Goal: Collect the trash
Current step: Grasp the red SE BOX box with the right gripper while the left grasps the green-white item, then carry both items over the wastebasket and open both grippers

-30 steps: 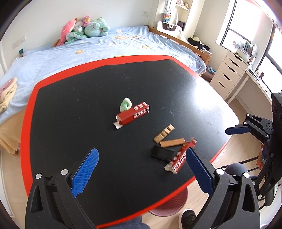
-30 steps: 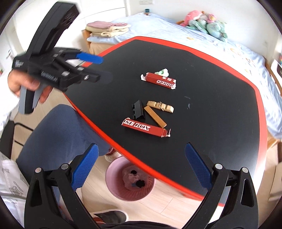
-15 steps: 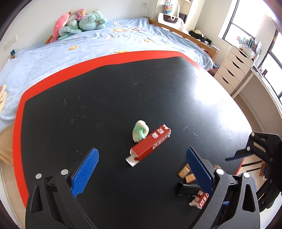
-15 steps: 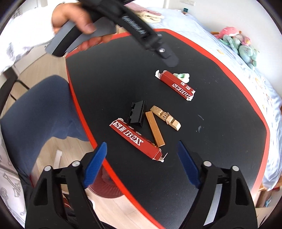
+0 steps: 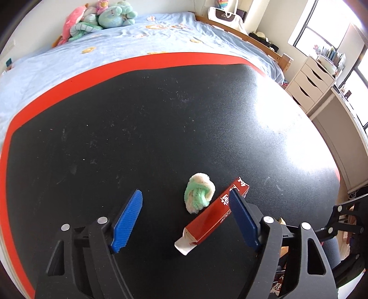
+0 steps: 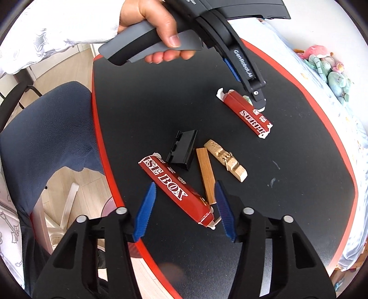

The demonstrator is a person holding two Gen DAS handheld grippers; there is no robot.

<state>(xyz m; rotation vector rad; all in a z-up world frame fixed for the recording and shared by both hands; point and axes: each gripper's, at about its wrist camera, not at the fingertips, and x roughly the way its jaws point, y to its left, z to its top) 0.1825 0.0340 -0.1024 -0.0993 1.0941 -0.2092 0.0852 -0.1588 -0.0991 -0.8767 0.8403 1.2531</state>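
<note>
My left gripper (image 5: pixel 186 202) is open low over the black table, with a green-and-cream crumpled wad (image 5: pixel 199 195) and a red box (image 5: pixel 215 218) between its fingers. That box (image 6: pixel 247 113) also shows in the right wrist view, under the left gripper (image 6: pixel 255 92). My right gripper (image 6: pixel 185 197) is open around the near end of a second red box (image 6: pixel 174 189). A black clip (image 6: pixel 182 149), a wooden stick (image 6: pixel 205 174) and a tan wooden piece (image 6: pixel 226 159) lie beside it.
The table (image 5: pixel 161 115) has a red rim (image 6: pixel 108 147). A pink bin (image 6: pixel 107 207) shows under its near edge by my leg (image 6: pixel 46 128). A bed with plush toys (image 5: pixel 99 16) lies beyond, and white drawers (image 5: pixel 310 85) stand to the right.
Both grippers have moved down and forward to the table. The left now straddles the wad and one red box. The right has narrowed and now straddles the other red box.
</note>
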